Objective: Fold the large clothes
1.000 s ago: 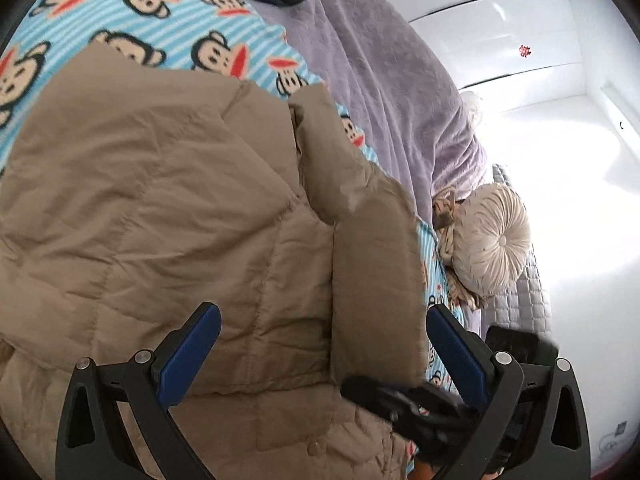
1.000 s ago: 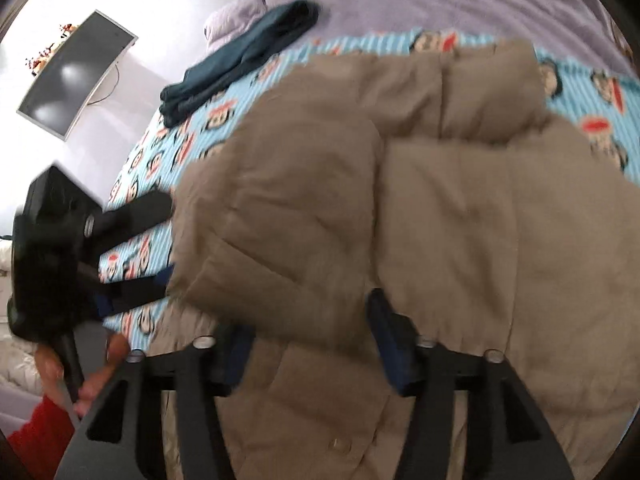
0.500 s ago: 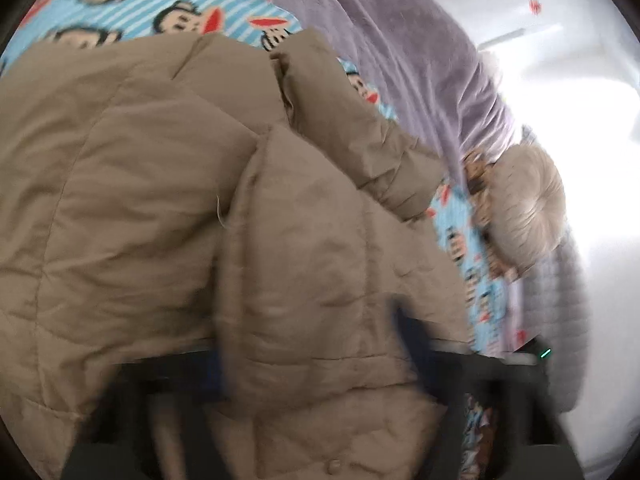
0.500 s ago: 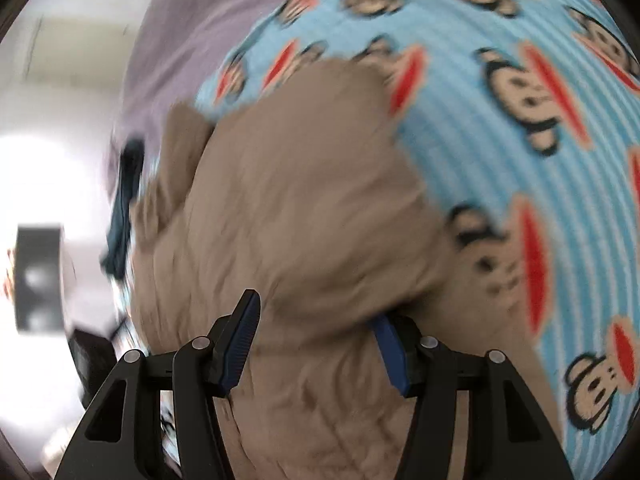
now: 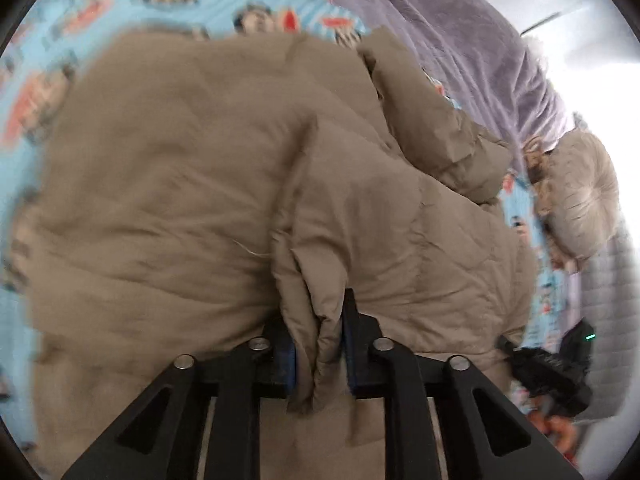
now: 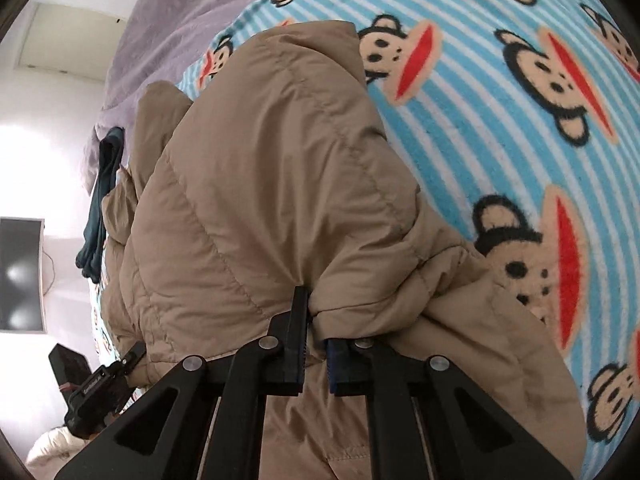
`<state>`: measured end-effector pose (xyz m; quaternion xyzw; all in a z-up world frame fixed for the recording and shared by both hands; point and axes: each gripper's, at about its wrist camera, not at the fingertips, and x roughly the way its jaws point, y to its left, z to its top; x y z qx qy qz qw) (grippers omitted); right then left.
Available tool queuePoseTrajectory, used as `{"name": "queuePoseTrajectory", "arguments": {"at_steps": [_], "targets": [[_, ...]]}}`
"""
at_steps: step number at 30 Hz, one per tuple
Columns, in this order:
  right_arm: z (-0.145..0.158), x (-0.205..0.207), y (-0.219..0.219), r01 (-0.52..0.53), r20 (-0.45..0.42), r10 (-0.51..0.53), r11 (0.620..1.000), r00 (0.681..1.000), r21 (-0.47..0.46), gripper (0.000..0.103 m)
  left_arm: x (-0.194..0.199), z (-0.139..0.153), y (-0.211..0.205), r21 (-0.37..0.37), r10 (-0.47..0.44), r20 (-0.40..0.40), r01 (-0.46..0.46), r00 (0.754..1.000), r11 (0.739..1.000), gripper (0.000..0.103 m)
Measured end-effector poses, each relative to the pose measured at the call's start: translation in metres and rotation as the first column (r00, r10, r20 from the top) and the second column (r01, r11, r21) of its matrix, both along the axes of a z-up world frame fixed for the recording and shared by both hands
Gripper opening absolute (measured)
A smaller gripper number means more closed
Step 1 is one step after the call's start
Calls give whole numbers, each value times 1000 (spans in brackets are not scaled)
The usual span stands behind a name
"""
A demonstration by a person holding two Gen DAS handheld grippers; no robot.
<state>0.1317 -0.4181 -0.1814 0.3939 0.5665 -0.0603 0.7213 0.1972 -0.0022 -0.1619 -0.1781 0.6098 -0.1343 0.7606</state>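
- I see the monkey-print blanket [image 6: 500, 128], striped blue, covering the bed from 12 to 4 o'clock in my right view; a purple blanket [image 5: 460, 40] lies past it at 1 o'clock in my left view.
- The tan puffer jacket [image 5: 180, 180] sprawls over the print blanket and fills the middle of both views.
- A round cream cushion [image 5: 584, 196] sits at 3 o'clock on the left side.
- My left gripper [image 5: 318, 344] is clamped on a bunched fold of the jacket, its jaws easing apart slightly.
- My right gripper [image 6: 316, 344] is pinched on the jacket's edge at 6 o'clock.
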Motion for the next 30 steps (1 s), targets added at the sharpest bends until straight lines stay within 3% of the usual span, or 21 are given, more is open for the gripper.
{"name": "queuePoseTrajectory", "arguments": {"at_steps": [3,8,11,14,16,19,21,23,25,26,27,30], "targets": [[0,4,1,-7,2,7,1000,1000,1,8,-10,34,13,126,3,86,-14,996,992,24],[3,-9,-2,-1,9,1,1000,1000,0,8,-8,62,15,110,-22,152,5,988,994,24],[7,-15,-1,-2,7,2,1000,1000,-22,8,1,54,-16,159,-75,152,51,985,986,24],[14,-14,2,-18,-7,18,999,1000,-47,9,11,26,-46,295,-121,141,75,983,953,24],[24,-14,3,-61,-17,60,996,998,-68,11,15,9,-50,304,-112,131,67,985,950,24],[46,-18,3,-141,-1,142,987,990,-81,25,17,4,-47,276,-95,132,55,987,960,24],[68,-26,-1,-175,57,181,980,982,-95,41,17,5,-46,286,-112,125,72,986,955,24],[87,-32,-8,-164,115,179,977,977,-134,42,17,8,-48,303,-125,123,83,984,949,24],[100,-31,-22,-115,148,143,976,979,-187,45,16,12,-51,312,-128,136,80,982,947,24],[101,-28,-32,-81,157,113,978,981,-194,54,16,14,-49,315,-123,143,72,982,946,24],[98,-21,-45,-43,157,73,982,985,-186,64,16,14,-47,313,-114,144,64,983,948,24],[73,1,-78,39,145,-27,996,989,-76,66,17,12,-42,297,-92,138,47,986,954,24]]}}
